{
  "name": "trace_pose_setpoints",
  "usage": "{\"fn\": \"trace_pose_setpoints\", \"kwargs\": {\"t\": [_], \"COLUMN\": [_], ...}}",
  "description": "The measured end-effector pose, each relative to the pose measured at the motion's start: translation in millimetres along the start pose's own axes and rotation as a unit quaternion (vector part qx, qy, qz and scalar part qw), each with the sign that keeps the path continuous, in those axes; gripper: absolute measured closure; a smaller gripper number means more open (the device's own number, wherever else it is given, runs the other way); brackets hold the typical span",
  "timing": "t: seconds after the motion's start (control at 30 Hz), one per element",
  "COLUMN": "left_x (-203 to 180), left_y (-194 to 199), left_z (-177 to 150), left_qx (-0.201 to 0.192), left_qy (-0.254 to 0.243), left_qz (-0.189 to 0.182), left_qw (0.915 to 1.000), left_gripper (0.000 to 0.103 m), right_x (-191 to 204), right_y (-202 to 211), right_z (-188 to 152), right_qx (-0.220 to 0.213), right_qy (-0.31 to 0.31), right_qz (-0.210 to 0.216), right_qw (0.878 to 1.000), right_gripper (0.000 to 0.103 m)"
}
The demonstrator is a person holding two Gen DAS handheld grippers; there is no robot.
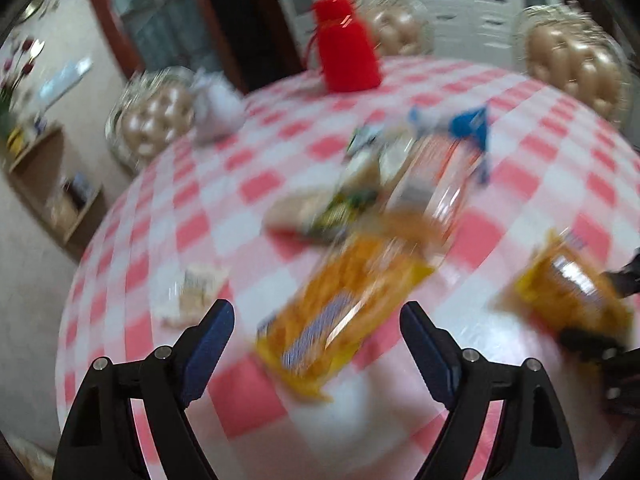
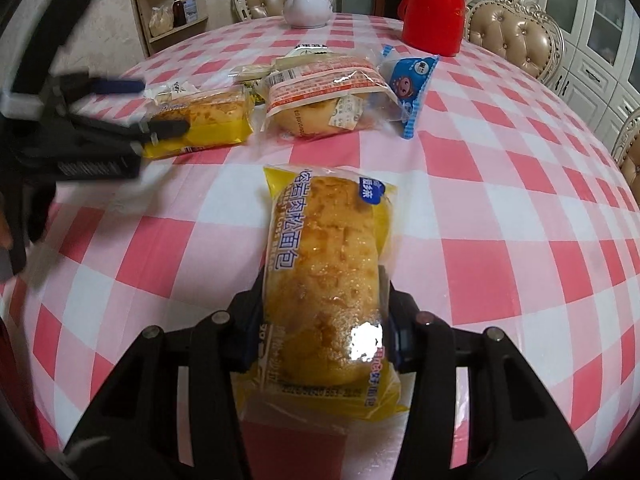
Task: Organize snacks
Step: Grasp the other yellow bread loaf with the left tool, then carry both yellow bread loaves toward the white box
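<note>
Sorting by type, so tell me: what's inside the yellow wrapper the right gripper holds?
A golden, crusty bread loaf shows through the yellow wrapper in the right gripper. Any filling is hidden.

Bare checked tablecloth [image 2: 500,240] to the right; snack pile [image 2: 328,92] and red flask [image 2: 434,12] beyond.

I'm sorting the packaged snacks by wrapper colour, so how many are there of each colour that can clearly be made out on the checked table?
Yellow-wrapped bread packs: 2 (one in the right gripper, at; one by the left gripper, at)
Clear bread pack with orange print: 1
Blue-and-white snack packet: 1
Total: 4
Small pale packets behind them are too hidden to count.
</note>
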State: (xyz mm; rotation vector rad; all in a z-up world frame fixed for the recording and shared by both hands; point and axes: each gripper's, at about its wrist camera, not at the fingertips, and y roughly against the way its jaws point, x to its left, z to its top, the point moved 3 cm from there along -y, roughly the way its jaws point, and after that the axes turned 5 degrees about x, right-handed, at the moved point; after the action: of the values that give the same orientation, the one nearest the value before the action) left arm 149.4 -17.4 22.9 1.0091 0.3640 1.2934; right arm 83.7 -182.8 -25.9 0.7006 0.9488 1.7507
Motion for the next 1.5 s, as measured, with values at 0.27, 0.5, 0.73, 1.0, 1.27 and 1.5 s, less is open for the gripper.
{"fn": "trace_pose_setpoints", "kwargs": {"t": [0.27, 0.5, 0.73, 1.0, 1.27, 1.5], "left_x": [-27, -18, -22, -20, -27, -22], "left_y": [-52, -59, -24, 5, 4, 48], "left_z": [18, 10, -26, -67, -76, -113], "left_qx": [0.098, 0.088, 0.086, 0.063, 0.045, -0.011], "left_qy": [-0.146, -0.058, 0.066, 0.235, 0.256, 0.347], "left_qz": [-0.050, -0.090, -0.078, -0.071, -0.022, -0.022], "left_qw": [0.9831, 0.9904, 0.9911, 0.9672, 0.9654, 0.9376], "left_gripper": [0.015, 0.034, 0.049, 0.049, 0.054, 0.054], "right_x": [-3, -8, -9, -10, -11, -19], "right_y": [0, 0, -1, 0, 1, 12], "right_z": [0, 1, 1, -1, -1, -3], "right_qx": [0.001, 0.000, -0.004, -0.010, -0.021, -0.049], "right_qy": [-0.011, -0.015, -0.012, -0.019, -0.022, -0.054], "right_qz": [0.013, 0.023, 0.018, 0.021, 0.023, 0.055], "right_qw": [1.000, 1.000, 1.000, 1.000, 0.999, 0.996], "right_gripper": [0.051, 0.052, 0.052, 0.052, 0.052, 0.053]}}
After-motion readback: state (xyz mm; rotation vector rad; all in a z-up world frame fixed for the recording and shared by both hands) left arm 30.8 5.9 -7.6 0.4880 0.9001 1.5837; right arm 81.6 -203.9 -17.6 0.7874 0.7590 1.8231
